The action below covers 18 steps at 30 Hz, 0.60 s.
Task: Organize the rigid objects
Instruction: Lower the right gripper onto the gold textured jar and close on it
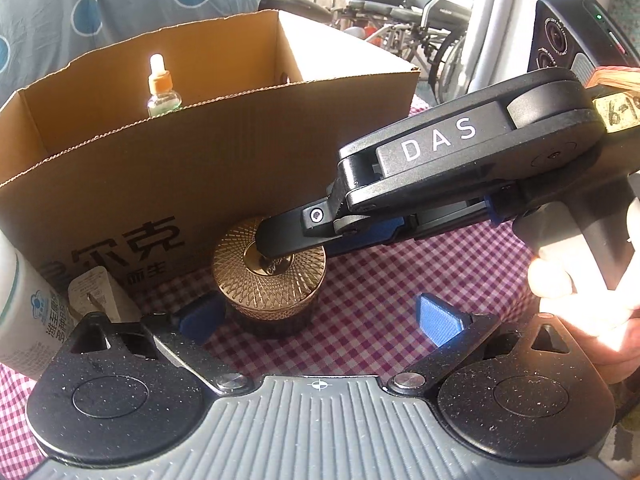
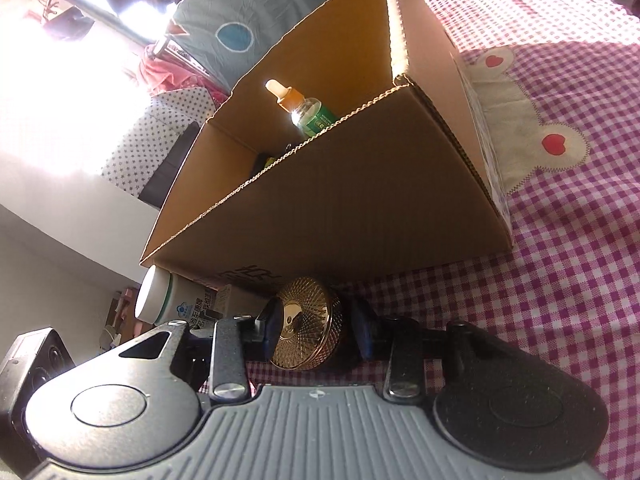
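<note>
A round jar with a gold ribbed lid [image 1: 269, 270] stands on the pink checked cloth in front of a cardboard box [image 1: 168, 176]. My right gripper [image 2: 316, 334] straddles the jar [image 2: 306, 330], one blue pad on each side of the lid. In the left wrist view its upper finger lies across the lid [image 1: 280, 236]. Whether the pads press the lid is unclear. My left gripper [image 1: 320, 320] is open just in front of the jar, empty. A dropper bottle with an orange collar [image 1: 160, 88] stands inside the box [image 2: 328, 200], also seen in the right wrist view [image 2: 304, 108].
A white bottle with blue print [image 1: 24, 308] lies at the box's left front corner, also in the right wrist view [image 2: 168, 300]. A small carton [image 1: 96, 292] stands beside it. A grey appliqué patch [image 2: 532, 128] lies right of the box. Wheelchairs [image 1: 404, 16] stand behind.
</note>
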Each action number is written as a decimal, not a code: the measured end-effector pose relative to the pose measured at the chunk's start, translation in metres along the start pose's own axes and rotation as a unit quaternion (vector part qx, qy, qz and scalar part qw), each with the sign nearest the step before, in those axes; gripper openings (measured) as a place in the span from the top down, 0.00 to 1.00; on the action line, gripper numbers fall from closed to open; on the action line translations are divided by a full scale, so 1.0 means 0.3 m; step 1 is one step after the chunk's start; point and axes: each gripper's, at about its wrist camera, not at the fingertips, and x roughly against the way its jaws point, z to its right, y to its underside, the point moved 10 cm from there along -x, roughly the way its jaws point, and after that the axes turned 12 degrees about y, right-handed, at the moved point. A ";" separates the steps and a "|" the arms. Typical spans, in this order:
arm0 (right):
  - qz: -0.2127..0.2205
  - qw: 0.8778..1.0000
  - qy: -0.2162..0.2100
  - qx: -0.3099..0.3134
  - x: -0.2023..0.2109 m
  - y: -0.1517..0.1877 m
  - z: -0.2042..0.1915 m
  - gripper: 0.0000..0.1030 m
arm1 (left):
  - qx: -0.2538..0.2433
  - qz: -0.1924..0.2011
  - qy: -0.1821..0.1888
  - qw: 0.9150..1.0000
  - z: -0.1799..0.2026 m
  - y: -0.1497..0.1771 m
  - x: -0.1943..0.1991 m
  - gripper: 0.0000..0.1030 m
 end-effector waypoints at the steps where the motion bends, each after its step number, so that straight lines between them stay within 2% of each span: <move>1: 0.002 1.000 0.001 -0.002 0.006 0.002 0.006 0.61 | -0.002 -0.001 0.002 1.000 0.007 0.000 -0.002 0.01; 10: 0.017 1.000 0.003 -0.022 0.044 0.005 0.070 0.59 | -0.020 -0.007 0.008 1.000 0.055 -0.009 -0.015 0.01; 18: 0.017 0.999 -0.002 -0.031 0.067 0.007 0.116 0.59 | -0.036 -0.004 -0.009 0.999 0.059 -0.020 0.004 0.04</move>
